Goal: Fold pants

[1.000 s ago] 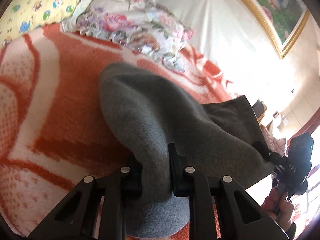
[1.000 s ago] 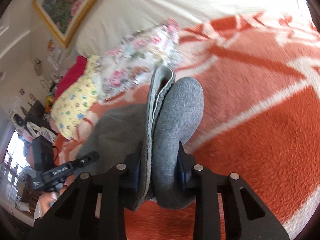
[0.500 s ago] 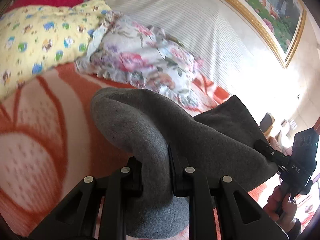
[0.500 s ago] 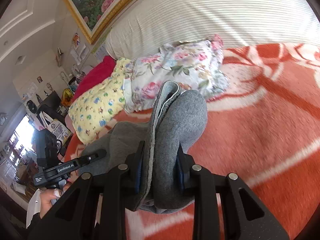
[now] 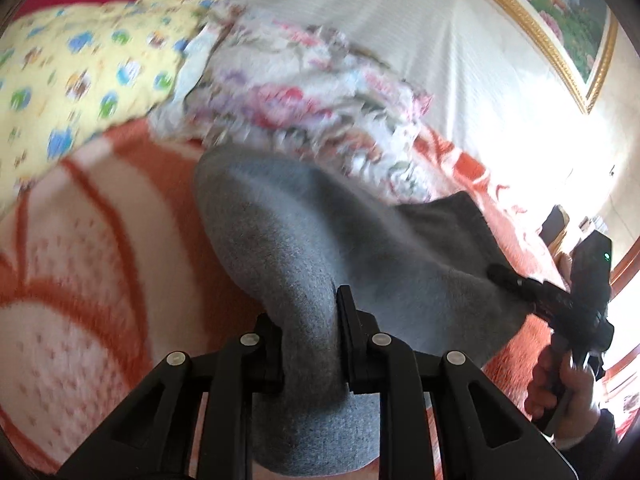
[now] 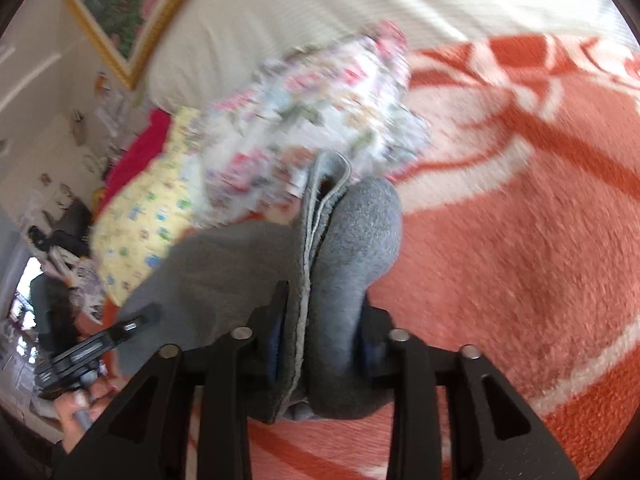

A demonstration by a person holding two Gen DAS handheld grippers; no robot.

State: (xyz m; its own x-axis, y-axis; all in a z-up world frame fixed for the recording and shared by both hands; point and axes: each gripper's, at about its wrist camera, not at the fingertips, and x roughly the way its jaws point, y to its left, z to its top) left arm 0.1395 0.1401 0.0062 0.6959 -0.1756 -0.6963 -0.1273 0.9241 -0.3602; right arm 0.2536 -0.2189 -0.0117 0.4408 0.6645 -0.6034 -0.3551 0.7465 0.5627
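The grey fleece pants (image 5: 328,248) hang between my two grippers above an orange and white blanket (image 5: 80,280). My left gripper (image 5: 310,320) is shut on a bunched fold of the pants. My right gripper (image 6: 324,312) is shut on the other end, a doubled layer with a pale seam edge (image 6: 320,208). The right gripper also shows in the left wrist view (image 5: 560,300), held by a hand at the far right. The left gripper shows in the right wrist view (image 6: 100,344) at lower left. The cloth spans between them.
A floral pillow (image 5: 304,92) and a yellow printed pillow (image 5: 80,64) lie at the head of the bed, with a red cushion (image 6: 136,160) behind. A white striped headboard cover (image 6: 360,4) and a gold-framed picture (image 5: 560,12) are beyond. Room clutter (image 6: 52,240) sits past the bed's edge.
Both grippers keep their hold on the pants. The views have tilted down and swung toward the pillows, which look closer and blurred with motion.
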